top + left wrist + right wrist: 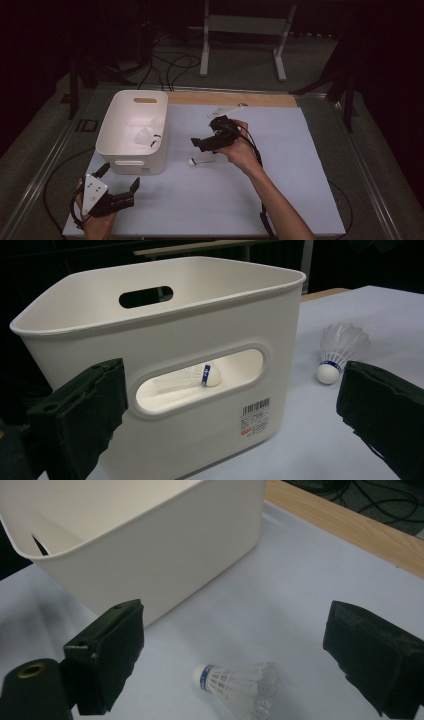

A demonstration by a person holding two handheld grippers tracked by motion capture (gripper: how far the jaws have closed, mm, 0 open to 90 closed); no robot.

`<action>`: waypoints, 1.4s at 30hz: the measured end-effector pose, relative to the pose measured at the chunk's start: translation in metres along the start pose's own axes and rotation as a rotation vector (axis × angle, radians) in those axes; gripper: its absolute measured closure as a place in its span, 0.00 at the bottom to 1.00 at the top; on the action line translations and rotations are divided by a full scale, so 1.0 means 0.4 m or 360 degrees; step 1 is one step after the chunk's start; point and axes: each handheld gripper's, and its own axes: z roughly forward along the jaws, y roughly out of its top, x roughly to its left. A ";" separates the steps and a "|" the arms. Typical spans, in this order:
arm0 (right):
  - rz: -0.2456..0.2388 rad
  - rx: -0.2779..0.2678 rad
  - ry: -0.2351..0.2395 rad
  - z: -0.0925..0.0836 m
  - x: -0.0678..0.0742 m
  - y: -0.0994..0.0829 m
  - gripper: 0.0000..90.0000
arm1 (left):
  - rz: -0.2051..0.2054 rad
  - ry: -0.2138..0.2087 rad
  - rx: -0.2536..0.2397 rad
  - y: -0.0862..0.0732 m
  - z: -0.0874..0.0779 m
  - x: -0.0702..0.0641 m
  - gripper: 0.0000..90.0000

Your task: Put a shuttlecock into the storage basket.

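Dark floor and cables ring a white table (pixel 300 150) holding a white bin (pixel 131 131), with at least one shuttlecock (pixel 192 380) inside. The right gripper (pixel 207 145) hangs jaws spread over another shuttlecock (pixel 235 684) lying beside the bin. The left gripper (pixel 119 181) rests near the bin, jaws spread, gripping nothing.

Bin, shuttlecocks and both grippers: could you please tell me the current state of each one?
White bin: upright on the table, open-topped, holding shuttlecocks.
Shuttlecock in bin: lying on its side, seen through the handle slot.
Shuttlecock on table: lying on its side beside the bin, ungrasped.
Left gripper: open, holding nothing.
Right gripper: open, fingers either side of the table shuttlecock.
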 end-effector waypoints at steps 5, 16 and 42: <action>0.0013 0.0010 -0.0002 0.003 -0.002 -0.011 0.11 | 0.0001 0.0000 -0.0001 0.000 0.000 0.000 0.01; 0.0032 0.0047 -0.0008 0.010 -0.013 -0.037 0.11 | 0.0001 0.0000 -0.0002 0.000 0.001 -0.001 0.01; 0.0091 0.0145 -0.0013 0.041 -0.045 -0.110 0.14 | 0.0000 0.0002 0.0000 0.000 0.001 -0.001 0.01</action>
